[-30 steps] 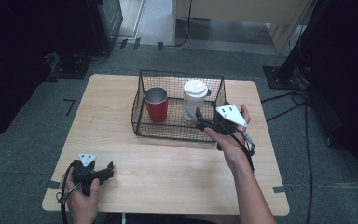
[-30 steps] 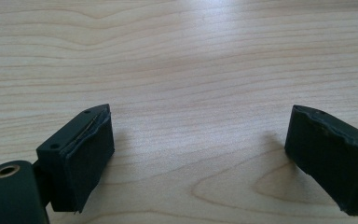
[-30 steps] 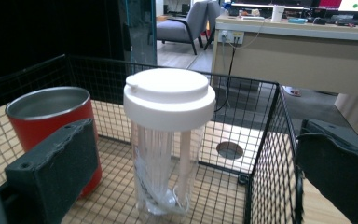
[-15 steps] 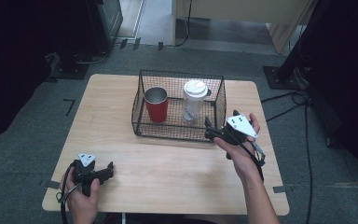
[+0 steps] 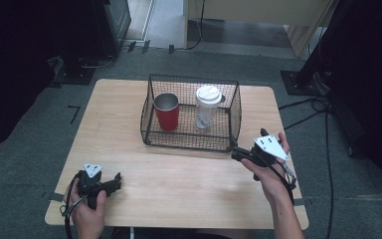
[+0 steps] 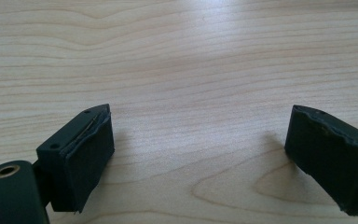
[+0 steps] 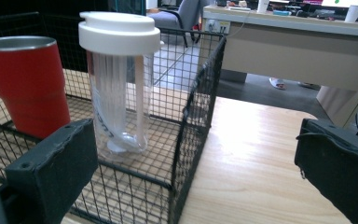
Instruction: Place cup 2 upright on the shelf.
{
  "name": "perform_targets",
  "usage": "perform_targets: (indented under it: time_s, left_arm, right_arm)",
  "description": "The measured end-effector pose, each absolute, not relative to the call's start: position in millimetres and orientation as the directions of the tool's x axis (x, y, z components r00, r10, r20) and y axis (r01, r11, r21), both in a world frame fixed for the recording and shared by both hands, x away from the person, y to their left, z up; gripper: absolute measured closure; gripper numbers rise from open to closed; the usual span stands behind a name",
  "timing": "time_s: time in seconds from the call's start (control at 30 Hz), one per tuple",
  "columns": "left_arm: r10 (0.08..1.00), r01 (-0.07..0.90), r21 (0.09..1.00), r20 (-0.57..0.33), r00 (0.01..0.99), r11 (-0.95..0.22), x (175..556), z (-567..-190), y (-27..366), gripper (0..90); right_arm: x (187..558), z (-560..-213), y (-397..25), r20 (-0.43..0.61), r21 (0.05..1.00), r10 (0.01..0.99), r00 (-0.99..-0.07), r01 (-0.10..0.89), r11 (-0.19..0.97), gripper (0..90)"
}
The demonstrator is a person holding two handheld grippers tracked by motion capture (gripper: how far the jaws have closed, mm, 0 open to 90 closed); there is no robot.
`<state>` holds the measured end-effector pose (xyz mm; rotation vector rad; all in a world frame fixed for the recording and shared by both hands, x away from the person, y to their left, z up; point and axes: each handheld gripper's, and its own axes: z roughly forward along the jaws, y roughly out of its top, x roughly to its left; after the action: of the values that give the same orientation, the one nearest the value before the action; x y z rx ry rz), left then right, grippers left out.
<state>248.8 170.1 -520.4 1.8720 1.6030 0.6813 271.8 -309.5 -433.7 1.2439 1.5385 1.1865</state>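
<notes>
Bottle (image 7: 119, 84), clear with a white lid, stands upright inside the wire basket (image 7: 196, 116), ahead and left of the right tool (image 5: 238, 154), whose jaws are spread and empty. Beside the bottle stands a red cup (image 7: 28, 84). Left tool (image 6: 205, 154) rests released on the worktop (image 6: 191, 60).

The red cup (image 7: 25, 86) is cut off at the left edge.

Matt pale wood table (image 5: 189, 174), black wire basket (image 5: 234, 117), clear plastic bottle (image 7: 119, 102).
</notes>
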Motion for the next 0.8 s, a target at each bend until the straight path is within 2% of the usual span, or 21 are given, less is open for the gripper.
perform_targets:
  time_s: [0.67,0.8]
  left_arm:
    - [0.989,0.695,0.71,0.012,0.15,-0.114,248.8,-520.3,170.2,8.7]
    - [0.989,0.695,0.71,0.012,0.15,-0.114,248.8,-520.3,170.2,8.7]
  right_arm:
    - [245.3,-478.4,-351.9,-0.028,0.949,0.992,-0.125,0.309,0.066,0.0]
    - [241.0,-487.2,-361.5,-0.053,0.935,0.992,-0.114,0.343,0.089,0.0]
